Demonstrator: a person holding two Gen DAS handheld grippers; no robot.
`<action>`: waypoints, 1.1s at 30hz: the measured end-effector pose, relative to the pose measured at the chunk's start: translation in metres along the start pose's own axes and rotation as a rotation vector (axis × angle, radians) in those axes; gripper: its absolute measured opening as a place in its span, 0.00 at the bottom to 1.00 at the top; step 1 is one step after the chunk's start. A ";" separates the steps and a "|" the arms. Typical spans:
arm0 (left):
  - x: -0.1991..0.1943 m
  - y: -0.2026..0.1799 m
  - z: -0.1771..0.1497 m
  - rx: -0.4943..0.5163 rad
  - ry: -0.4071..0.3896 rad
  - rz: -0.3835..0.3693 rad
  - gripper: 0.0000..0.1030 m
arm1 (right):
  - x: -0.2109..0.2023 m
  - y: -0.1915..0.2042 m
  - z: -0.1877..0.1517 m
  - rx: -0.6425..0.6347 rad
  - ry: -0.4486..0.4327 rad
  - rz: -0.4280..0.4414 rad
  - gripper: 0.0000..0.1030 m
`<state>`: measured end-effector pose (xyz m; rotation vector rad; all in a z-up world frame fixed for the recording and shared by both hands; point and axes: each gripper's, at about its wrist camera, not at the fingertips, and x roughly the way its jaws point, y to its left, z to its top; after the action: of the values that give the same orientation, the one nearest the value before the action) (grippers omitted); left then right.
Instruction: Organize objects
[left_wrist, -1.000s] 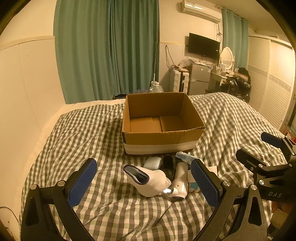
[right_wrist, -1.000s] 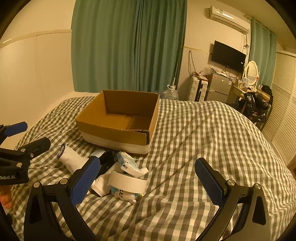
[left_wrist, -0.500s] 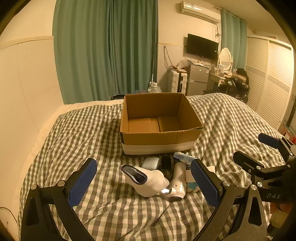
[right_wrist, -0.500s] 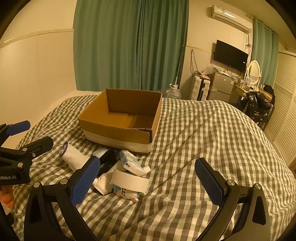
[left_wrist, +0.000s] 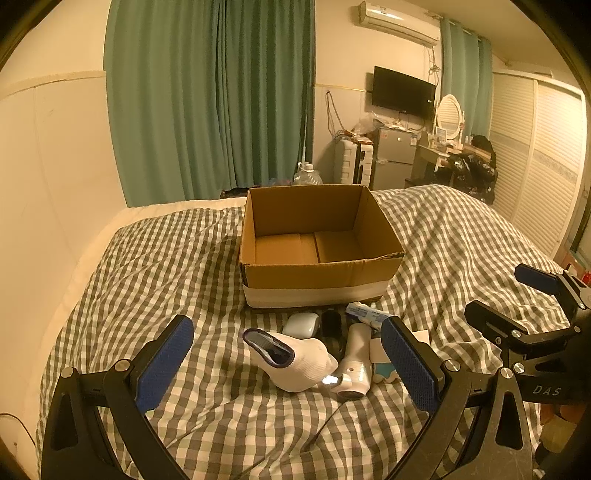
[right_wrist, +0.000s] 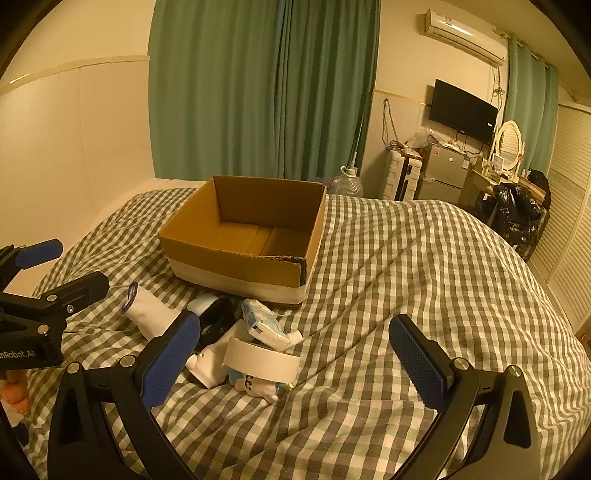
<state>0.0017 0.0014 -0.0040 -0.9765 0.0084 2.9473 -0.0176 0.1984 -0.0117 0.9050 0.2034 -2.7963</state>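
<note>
Lot: small household things heaped on a checked bed cover (left_wrist: 155, 266), just in front of the near wall of an open cardboard box (left_wrist: 317, 275), which is bare inside. Contents of the heap: a white sock (left_wrist: 295, 360) with a dark cuff, its long axis running from the cuff at the left toward the toe at the right; a white handheld device (left_wrist: 354, 363) lying lengthwise toward the box, touching the sock's toe; a small white case (left_wrist: 301, 324) and a dark item (left_wrist: 331, 325) nearest the box; a printed packet (right_wrist: 264, 325); a roll of white tape (right_wrist: 262, 363) resting on a small white-and-blue toy (right_wrist: 255, 386). Left claw (left_wrist: 286, 367): wide open, holding nothing, with the sock lying between its fingers and a little ahead, so the left one is judged the nearer to it. Right claw (right_wrist: 295, 360): wide open, holding nothing, the heap lying ahead and to its left, the tape roll closest. Route: the box stands directly beyond the heap, its front wall the one edge to lift over. Room: open bed cover to the right of the heap and to both sides of the box; the two claws stand near each other, so crossing paths looks the likeliest hindrance.
</note>
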 end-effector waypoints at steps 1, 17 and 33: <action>0.001 0.001 0.000 -0.001 0.003 0.002 1.00 | 0.000 0.000 0.000 0.000 0.002 0.001 1.00; 0.048 0.004 -0.016 0.006 0.152 0.043 1.00 | 0.037 -0.003 -0.011 0.017 0.114 -0.027 0.99; 0.112 0.000 -0.031 0.010 0.276 0.026 1.00 | 0.103 0.009 -0.030 0.038 0.297 0.062 0.91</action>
<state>-0.0697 0.0047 -0.0960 -1.3819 0.0440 2.8049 -0.0808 0.1802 -0.0973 1.3100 0.1611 -2.6065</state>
